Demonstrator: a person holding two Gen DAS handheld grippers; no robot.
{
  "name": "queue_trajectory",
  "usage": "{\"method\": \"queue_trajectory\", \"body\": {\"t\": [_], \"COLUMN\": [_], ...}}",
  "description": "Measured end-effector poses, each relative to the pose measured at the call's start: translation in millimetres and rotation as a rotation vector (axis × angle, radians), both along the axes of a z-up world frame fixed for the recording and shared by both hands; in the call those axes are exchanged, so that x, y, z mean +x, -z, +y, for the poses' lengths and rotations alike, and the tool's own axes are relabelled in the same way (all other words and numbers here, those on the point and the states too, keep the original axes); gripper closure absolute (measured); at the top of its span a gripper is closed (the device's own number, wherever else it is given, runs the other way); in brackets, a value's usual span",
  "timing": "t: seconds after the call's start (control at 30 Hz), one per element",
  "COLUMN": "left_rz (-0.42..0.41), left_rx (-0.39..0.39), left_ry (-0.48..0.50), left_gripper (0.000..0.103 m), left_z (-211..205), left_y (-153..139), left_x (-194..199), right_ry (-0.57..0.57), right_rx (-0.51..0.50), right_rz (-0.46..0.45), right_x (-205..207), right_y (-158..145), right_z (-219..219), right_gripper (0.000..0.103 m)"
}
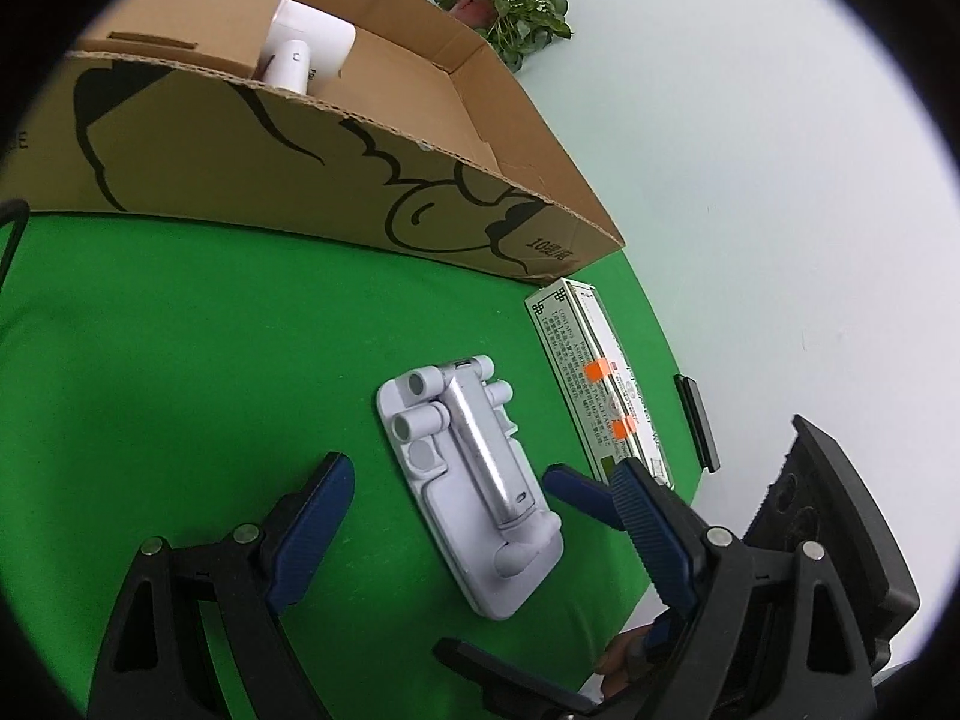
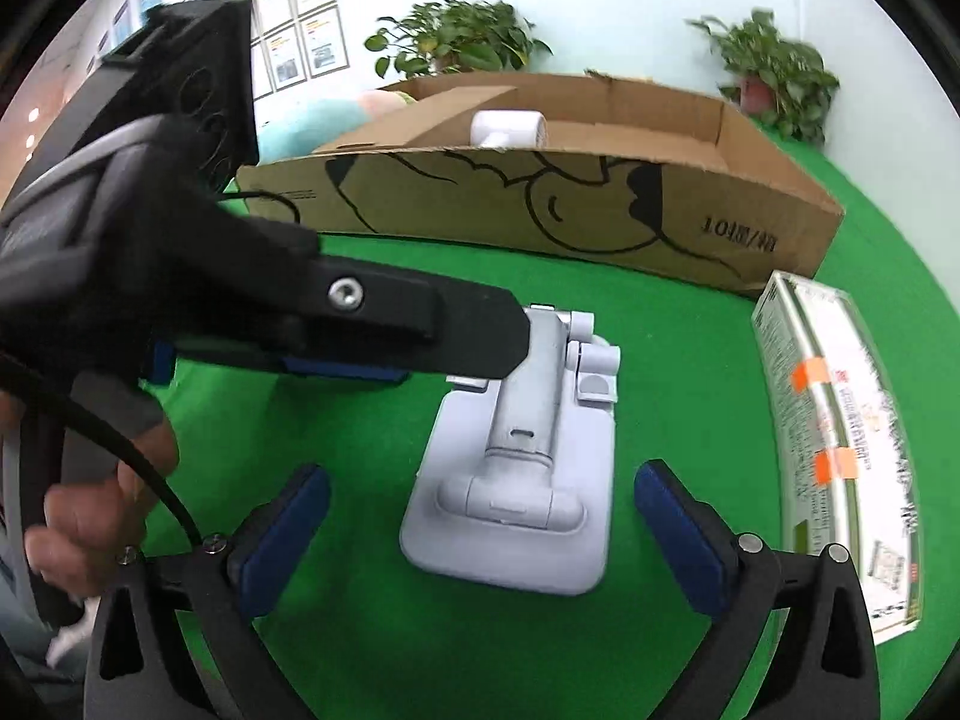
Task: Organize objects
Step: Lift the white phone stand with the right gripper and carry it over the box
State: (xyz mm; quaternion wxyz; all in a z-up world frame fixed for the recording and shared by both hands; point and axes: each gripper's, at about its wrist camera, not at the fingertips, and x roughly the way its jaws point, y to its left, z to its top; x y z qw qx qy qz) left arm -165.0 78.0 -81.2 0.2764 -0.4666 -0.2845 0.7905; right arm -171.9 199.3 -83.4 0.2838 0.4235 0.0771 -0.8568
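A folded white phone stand [image 1: 474, 492] with a silver arm lies flat on the green cloth [image 1: 180, 390]. My left gripper [image 1: 480, 519] hangs just above it, open, with its blue pads either side of the stand and clear of it. My right gripper [image 2: 480, 534] is open too and straddles the near end of the stand [image 2: 516, 480] without touching it. One of the left gripper's fingers [image 2: 420, 324] reaches in from the left across the stand's far end. A blue fingertip of the right gripper [image 1: 570, 489] shows beside the stand.
An open cardboard box [image 1: 336, 180] stands behind, holding a white appliance [image 1: 306, 48]. A long green and white carton [image 2: 840, 438] with orange tape lies to the right. A thin black item [image 1: 696, 420] sits at the table edge. A person's hand [image 2: 90, 510] holds the left gripper.
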Motion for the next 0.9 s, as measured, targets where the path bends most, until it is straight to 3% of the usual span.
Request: {"method": "queue_trajectory", "body": {"t": [0.2,0.27,0.33,0.6,0.9], "left_rz": [0.002,0.007,0.009,-0.006,-0.021], "left_rx": [0.011,0.006,0.01,0.013,0.018], "left_ry": [0.004,0.0,-0.004,-0.019,-0.049], "left_gripper": [0.018,0.018,0.019,0.023,0.038], "left_z": [5,6,8,9,3], "left_y": [1,1,1,1,3], "left_x": [0,1,3,20,31], "right_ry": [0.012,0.03,0.036,0.063,0.065], "right_rx": [0.037,0.081,0.091,0.028,-0.03], "right_rz": [0.008,0.02,0.022,-0.019,-0.058], "right_x": [-2,-2,-1,17,17], "right_y": [3,4,3,-2,-7], "right_z": [-7,-8,-7,0,2], "right_gripper": [0.011,0.027,0.034,0.034,0.034]}}
